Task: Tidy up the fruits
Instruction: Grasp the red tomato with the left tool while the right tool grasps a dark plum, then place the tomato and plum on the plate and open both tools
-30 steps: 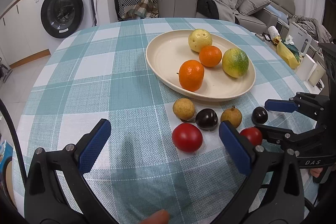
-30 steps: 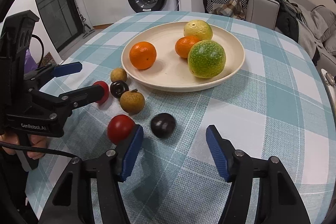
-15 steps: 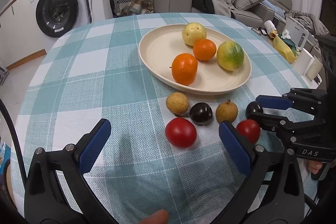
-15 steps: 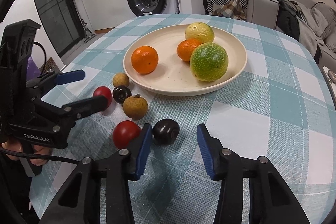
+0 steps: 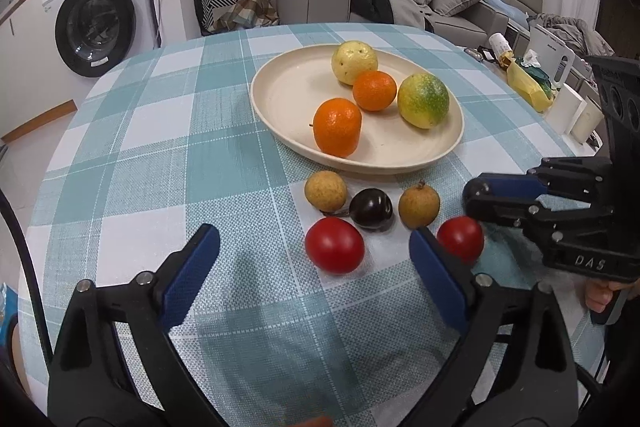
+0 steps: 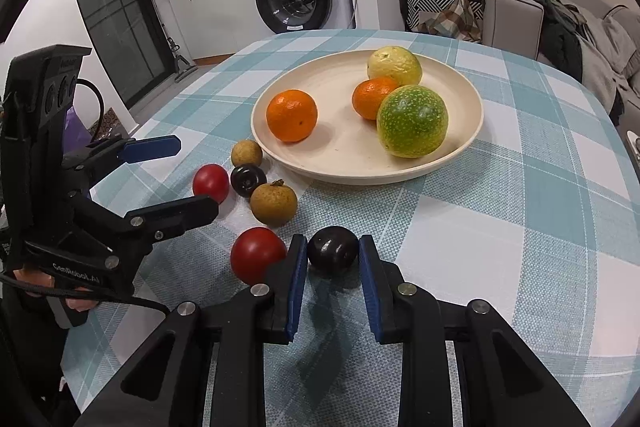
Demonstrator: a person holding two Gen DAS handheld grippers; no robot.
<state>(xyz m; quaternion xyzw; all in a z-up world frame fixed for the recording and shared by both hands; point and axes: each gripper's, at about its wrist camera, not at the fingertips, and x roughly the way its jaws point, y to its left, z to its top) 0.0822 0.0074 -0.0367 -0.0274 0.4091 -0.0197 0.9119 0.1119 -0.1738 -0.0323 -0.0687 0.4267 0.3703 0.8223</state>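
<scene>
Plum [image 6: 333,254] sat pinched between your right gripper's [image 6: 333,269] pads, which had just been closing. Plate [image 6: 472,131] lay at twelve o'clock. Your left gripper [image 5: 314,269], slightly narrowing, gaped empty around the tomato [image 5: 334,245].

Teal-and-white checked tablecloth [image 6: 520,187], cream plate [image 6: 460,155], dark purple plum [image 6: 332,253].

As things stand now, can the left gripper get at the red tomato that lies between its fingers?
Probably yes. The left gripper stands open, and the red tomato lies free on the tablecloth ahead of its fingertips. The dark plum behind it is close, yet not in the way.
</scene>
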